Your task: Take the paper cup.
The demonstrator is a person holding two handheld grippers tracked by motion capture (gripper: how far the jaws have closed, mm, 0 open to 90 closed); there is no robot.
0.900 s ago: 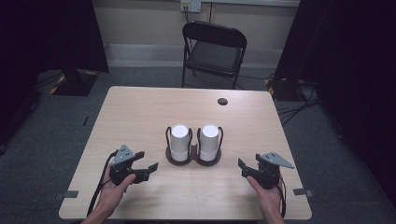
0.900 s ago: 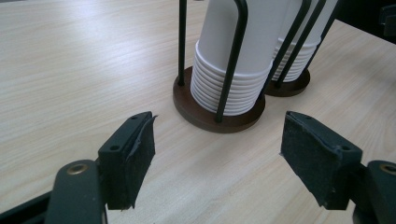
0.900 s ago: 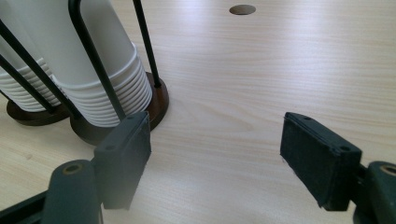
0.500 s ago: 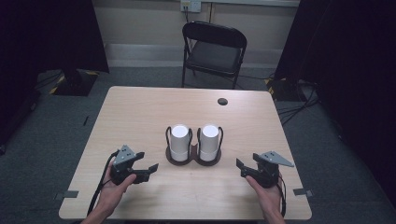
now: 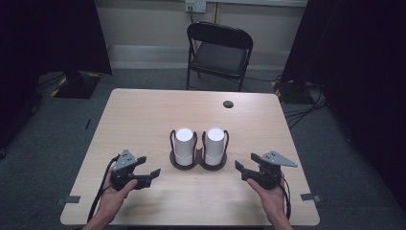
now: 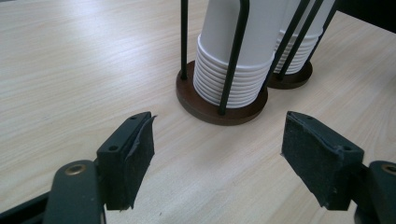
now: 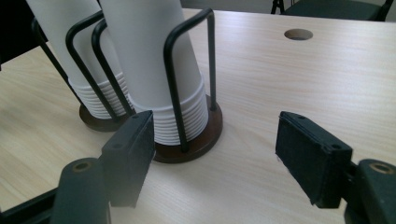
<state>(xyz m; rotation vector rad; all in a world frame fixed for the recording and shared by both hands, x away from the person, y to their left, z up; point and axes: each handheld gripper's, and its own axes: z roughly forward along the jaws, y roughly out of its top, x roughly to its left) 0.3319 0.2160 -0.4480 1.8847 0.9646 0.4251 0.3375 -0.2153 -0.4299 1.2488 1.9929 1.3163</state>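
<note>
Two stacks of upside-down white paper cups, the left stack (image 5: 185,143) and the right stack (image 5: 215,142), stand in black wire holders on round brown bases (image 5: 179,166) at the middle of the wooden table (image 5: 143,120). A hand holds my left gripper (image 5: 154,174) near the front left, pointing toward the left holder and open with nothing between its pads. In the left gripper view the left stack (image 6: 233,51) stands just beyond the left gripper (image 6: 217,135). My right gripper (image 5: 239,169) sits front right, also open, with the right stack (image 7: 149,56) just ahead of the right gripper (image 7: 215,140).
A black folding chair (image 5: 218,52) stands behind the table's far edge. A round cable hole (image 5: 228,104) lies at the far right of the tabletop. Cables run over the floor (image 5: 306,110) to the right. Bare wood spreads around the holders.
</note>
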